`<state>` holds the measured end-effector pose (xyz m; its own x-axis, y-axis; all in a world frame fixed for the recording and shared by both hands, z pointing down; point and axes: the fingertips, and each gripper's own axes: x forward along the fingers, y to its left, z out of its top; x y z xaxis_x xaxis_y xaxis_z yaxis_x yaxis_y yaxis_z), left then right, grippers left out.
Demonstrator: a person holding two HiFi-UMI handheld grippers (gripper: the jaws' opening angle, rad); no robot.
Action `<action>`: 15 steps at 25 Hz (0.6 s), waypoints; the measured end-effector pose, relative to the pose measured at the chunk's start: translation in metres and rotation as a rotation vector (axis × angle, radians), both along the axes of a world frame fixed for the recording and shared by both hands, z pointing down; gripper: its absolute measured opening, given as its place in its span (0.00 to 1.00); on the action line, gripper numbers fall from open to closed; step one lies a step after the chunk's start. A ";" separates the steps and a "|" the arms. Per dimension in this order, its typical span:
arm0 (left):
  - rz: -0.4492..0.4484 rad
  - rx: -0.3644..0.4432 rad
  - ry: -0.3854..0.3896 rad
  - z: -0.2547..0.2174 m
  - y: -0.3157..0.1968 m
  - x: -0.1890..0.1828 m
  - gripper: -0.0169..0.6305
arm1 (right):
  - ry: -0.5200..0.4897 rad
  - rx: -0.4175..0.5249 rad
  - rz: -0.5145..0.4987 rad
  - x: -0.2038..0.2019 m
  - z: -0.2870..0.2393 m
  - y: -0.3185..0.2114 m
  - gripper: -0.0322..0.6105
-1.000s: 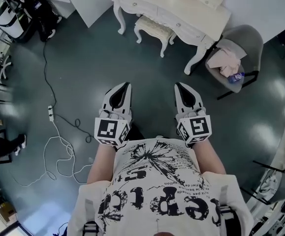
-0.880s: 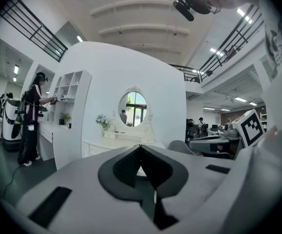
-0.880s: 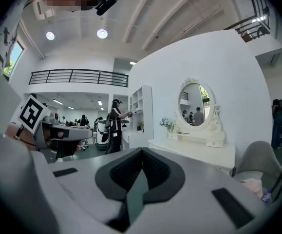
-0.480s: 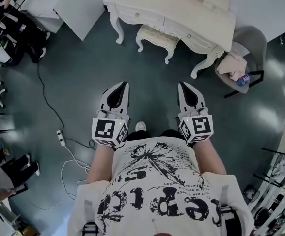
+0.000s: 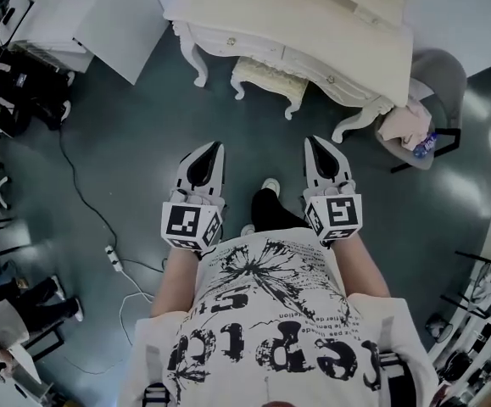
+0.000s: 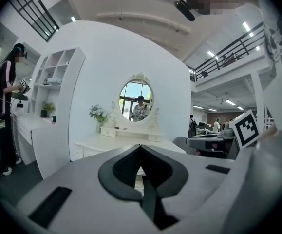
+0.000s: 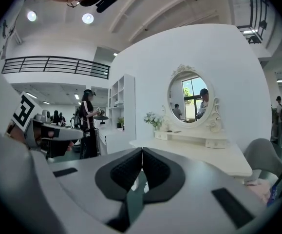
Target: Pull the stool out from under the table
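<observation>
The stool (image 5: pixel 266 76) stands tucked partly under the front edge of the cream table (image 5: pixel 313 24), between the table's curved legs, with its padded seat and front legs showing. On the table top an oval mirror (image 6: pixel 136 99) stands upright with a bunch of flowers (image 6: pixel 98 113) to its left. A grey chair (image 5: pixel 438 70) carrying a pink cloth (image 5: pixel 395 125) stands just beside the table's right end. The left tongs (image 5: pixel 218 147) and the right tongs (image 5: pixel 309 141) are held side by side, well apart from the stool and pointing toward it. Each pair is pressed together at the tips with nothing between them. A shoe (image 5: pixel 270 186) shows on the dark floor (image 5: pixel 143 142) between the two tongs. A cable (image 5: pixel 80 185) with a power strip (image 5: pixel 114 257) lies on the floor to the left.
</observation>
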<state>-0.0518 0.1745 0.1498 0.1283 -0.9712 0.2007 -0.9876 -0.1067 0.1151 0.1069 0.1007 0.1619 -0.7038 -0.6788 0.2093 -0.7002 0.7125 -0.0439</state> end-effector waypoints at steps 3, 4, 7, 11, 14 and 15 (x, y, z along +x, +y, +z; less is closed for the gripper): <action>0.031 -0.025 -0.015 0.006 -0.042 -0.006 0.05 | 0.003 -0.015 0.019 -0.007 0.007 -0.043 0.07; 0.041 -0.029 -0.019 0.008 -0.056 -0.009 0.05 | 0.006 -0.023 0.026 -0.010 0.010 -0.057 0.07; 0.055 -0.029 -0.018 0.014 -0.098 -0.022 0.05 | 0.024 -0.042 0.040 -0.020 0.021 -0.097 0.07; 0.109 -0.051 -0.015 0.037 -0.144 -0.028 0.05 | 0.037 -0.107 0.092 -0.023 0.046 -0.130 0.07; 0.173 -0.050 -0.012 0.058 -0.182 -0.034 0.05 | 0.043 -0.148 0.147 -0.029 0.070 -0.157 0.07; 0.198 -0.057 0.002 0.066 -0.192 -0.037 0.05 | 0.054 -0.161 0.169 -0.030 0.080 -0.162 0.08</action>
<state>-0.0888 -0.0172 0.2159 0.3160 -0.9142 0.2539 -0.9478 -0.2919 0.1286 0.0766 -0.0618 0.2421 -0.5678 -0.7410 0.3585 -0.8135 0.5718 -0.1065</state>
